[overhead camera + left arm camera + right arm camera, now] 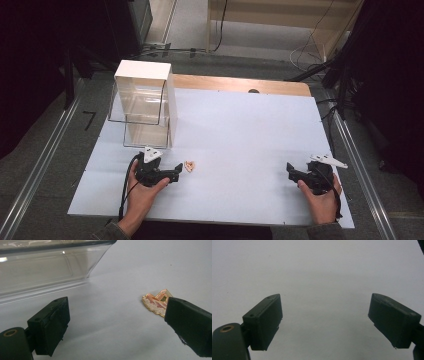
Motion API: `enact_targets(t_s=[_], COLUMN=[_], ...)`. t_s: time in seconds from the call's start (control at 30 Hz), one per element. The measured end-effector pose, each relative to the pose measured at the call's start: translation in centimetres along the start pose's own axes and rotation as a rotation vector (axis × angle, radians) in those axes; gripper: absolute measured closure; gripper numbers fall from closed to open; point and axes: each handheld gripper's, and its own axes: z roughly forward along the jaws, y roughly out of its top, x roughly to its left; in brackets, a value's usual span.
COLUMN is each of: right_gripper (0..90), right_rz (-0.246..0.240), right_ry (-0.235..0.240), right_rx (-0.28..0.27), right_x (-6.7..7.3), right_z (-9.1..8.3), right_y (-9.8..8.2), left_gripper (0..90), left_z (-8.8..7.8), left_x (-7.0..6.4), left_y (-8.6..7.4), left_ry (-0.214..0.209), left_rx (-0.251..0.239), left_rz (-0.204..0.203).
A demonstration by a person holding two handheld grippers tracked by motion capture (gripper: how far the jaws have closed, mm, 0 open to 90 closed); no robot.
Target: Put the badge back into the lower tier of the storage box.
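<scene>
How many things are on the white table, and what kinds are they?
Grippers: 2, the left gripper and the right gripper, each held in a hand
Clear plastic box with a white top: 1
Small pink and gold pin badge: 1
Total: 4

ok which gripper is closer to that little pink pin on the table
Left. The left gripper sits open right beside the pink pin, one jaw tip nearly at it. The right gripper is open far across the table.
</scene>
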Motion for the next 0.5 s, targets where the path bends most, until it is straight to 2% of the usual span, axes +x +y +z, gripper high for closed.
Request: enact_targets(t_s=[0.5], right_gripper=[10.8], right_rz=[-0.003], right_ry=[0.000], right_rx=[0.005], right_x=[0.04], right_z=[-0.03], right_y=[-0.02], left_gripper=[10.9], left_z=[0.59], left_x=[-0.72], left_y=[0.22], left_ry=[-0.020], left_rx=[0.004], left_rz=[0.007])
